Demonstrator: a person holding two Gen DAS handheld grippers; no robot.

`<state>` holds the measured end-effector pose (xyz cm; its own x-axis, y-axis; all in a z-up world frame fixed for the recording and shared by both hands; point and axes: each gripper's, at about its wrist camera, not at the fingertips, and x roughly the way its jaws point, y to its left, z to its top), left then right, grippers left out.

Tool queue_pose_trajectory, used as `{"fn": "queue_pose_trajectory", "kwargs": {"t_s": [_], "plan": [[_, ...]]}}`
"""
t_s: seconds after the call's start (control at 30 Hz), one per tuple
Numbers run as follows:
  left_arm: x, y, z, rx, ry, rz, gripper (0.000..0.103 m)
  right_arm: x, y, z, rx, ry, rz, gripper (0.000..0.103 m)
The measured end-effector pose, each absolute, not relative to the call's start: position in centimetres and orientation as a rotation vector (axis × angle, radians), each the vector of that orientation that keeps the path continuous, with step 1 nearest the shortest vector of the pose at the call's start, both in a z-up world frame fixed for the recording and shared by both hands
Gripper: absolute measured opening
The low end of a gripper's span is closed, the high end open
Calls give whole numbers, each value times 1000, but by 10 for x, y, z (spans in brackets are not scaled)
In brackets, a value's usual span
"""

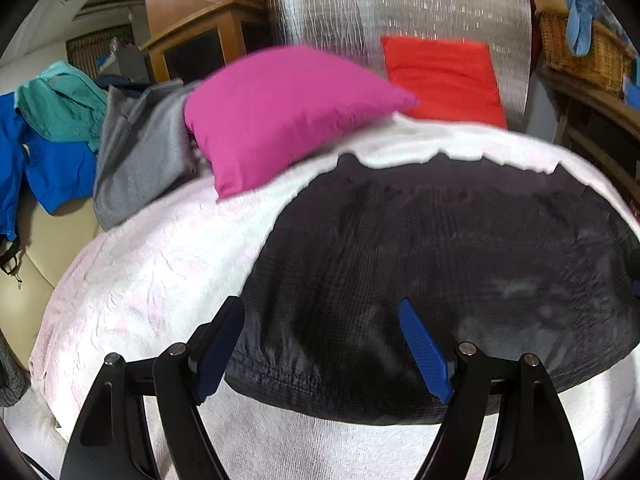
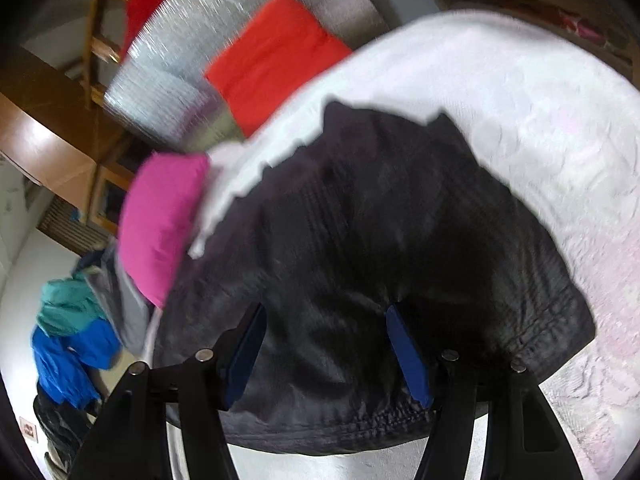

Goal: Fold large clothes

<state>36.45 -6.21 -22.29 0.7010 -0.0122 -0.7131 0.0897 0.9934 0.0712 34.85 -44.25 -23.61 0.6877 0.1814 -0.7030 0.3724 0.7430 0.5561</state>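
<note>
On the bed: black jacket (image 1: 440, 260) lay spread flat on white bedspread (image 1: 140, 280).
Left gripper (image 1: 322, 346): jaws apart, empty, above hem.
Right gripper (image 2: 324, 354): spread, holding nothing.
Risk: slippery fabric could slide; single-layer pinch would skew fold.

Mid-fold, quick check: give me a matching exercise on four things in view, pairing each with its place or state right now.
Things:
1. black garment
2. pink pillow
3. red cushion
4. grey garment

Places or states:
A. against the silver backing
B. heaped left of the pink pillow
C. spread flat on the white cover
D. lying on the white cover's far edge

Pairs: 1-C, 2-D, 3-A, 4-B
</note>
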Motion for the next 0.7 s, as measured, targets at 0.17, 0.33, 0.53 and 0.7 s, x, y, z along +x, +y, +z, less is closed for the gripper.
{"fn": "queue_pose_trajectory", "kwargs": {"t_s": [0.17, 0.33, 0.53, 0.7], "plan": [[383, -55, -243, 58, 938, -114, 81, 339, -448, -221, 743, 782, -103, 67], [389, -16, -219, -49, 896, -131, 81, 302, -487, -195, 776, 605, -171, 75], [417, 32, -223, -177, 924, -184, 82, 289, -543, -218, 886, 638, -222, 80], [443, 42, -250, -308, 1027, -302, 82, 305, -563, -256, 928, 778, -199, 80]]}}
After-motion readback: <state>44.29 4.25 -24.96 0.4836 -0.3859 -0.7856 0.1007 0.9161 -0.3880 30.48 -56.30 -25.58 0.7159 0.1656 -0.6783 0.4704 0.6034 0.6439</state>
